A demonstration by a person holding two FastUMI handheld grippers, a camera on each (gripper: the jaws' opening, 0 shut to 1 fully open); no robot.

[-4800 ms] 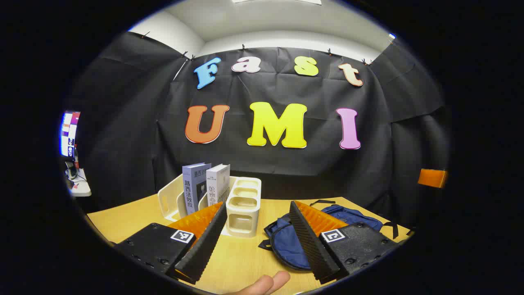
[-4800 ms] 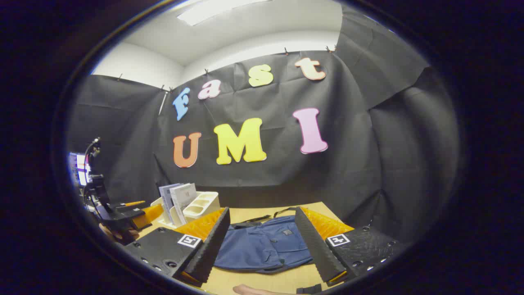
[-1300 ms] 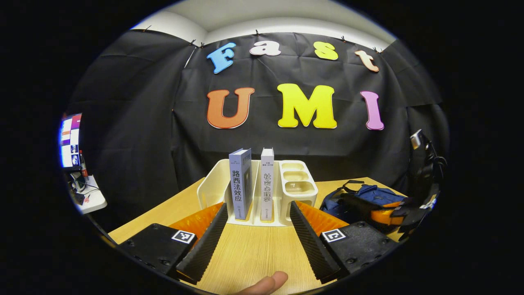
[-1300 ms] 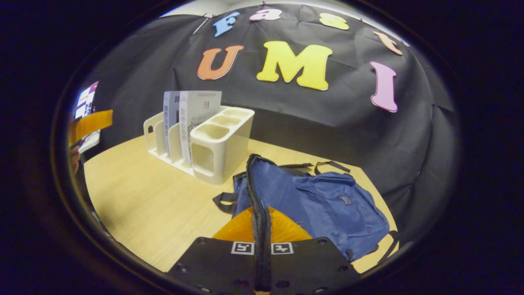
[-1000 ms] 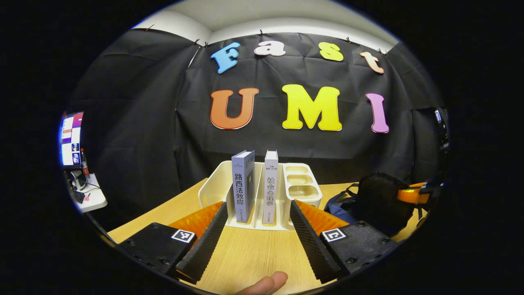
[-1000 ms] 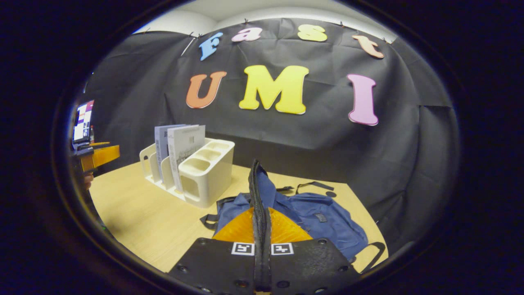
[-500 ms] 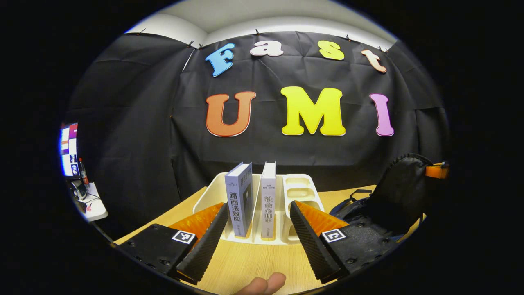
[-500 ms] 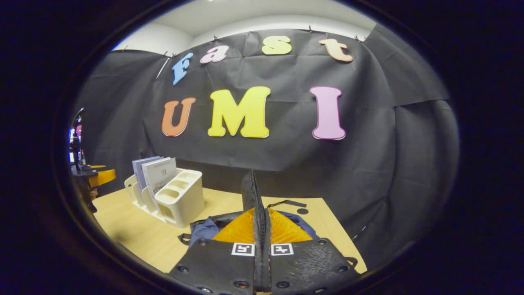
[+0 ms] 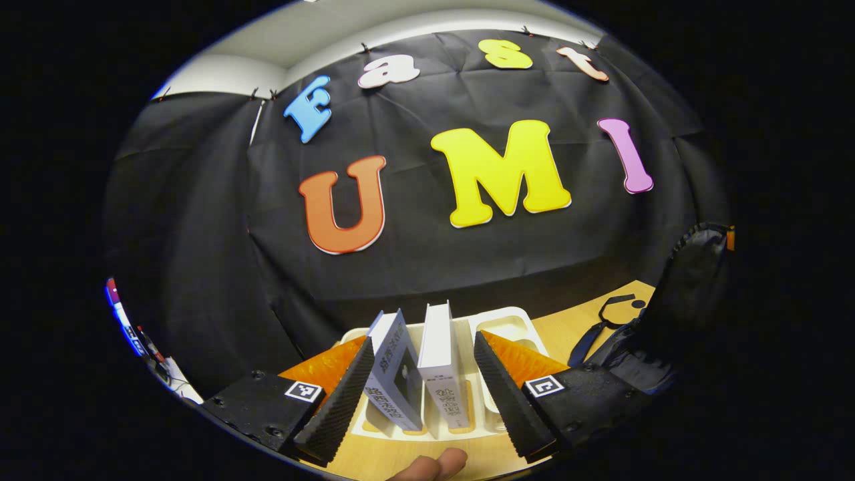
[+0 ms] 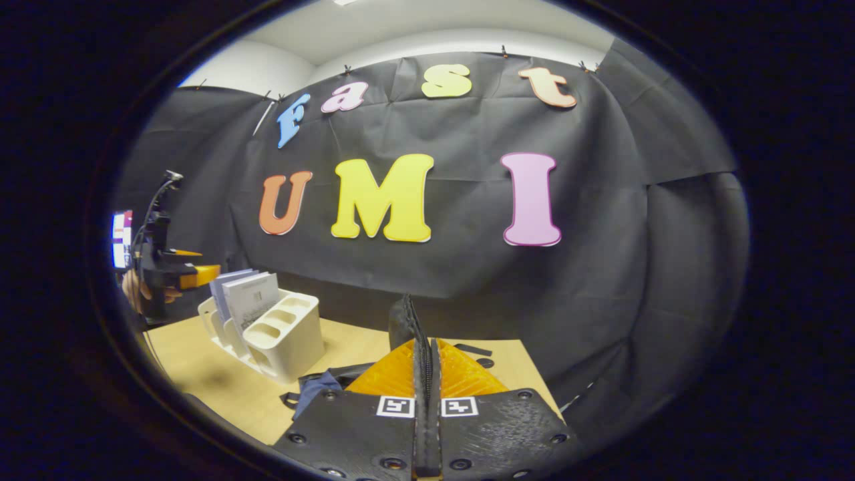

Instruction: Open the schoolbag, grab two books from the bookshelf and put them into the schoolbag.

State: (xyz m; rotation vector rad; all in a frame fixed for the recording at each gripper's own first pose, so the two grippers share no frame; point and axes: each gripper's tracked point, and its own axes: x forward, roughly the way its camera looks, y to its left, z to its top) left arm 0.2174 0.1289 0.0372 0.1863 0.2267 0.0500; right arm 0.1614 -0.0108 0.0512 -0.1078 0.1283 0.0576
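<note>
Two books stand upright in a cream rack (image 9: pixel 511 322): a grey-blue book (image 9: pixel 395 374) and a white book (image 9: pixel 441 367). My left gripper (image 9: pixel 423 342) is open, one finger on each side of the pair, close above the rack. The blue schoolbag (image 10: pixel 320 387) lies on the table to the right of the rack. My right gripper (image 10: pixel 425 344) is shut on the bag's black zipper edge (image 10: pixel 401 321) and holds it up. In the left gripper view the raised flap (image 9: pixel 691 280) is dark at the far right. The right gripper view has the left gripper (image 10: pixel 180 274) over the books (image 10: pixel 250 294).
The wooden table (image 10: pixel 200 374) reaches the black cloth wall behind the rack (image 10: pixel 274 331). The bag's straps (image 9: pixel 611 304) lie on the table past the rack. A lit screen (image 10: pixel 122 237) stands beyond the table's left side. A fingertip (image 9: pixel 434 462) shows under the left gripper.
My left gripper has moved forward and tipped down, so both books now sit between its open fingers. My right gripper stays shut on the zipper edge, held slightly higher.
</note>
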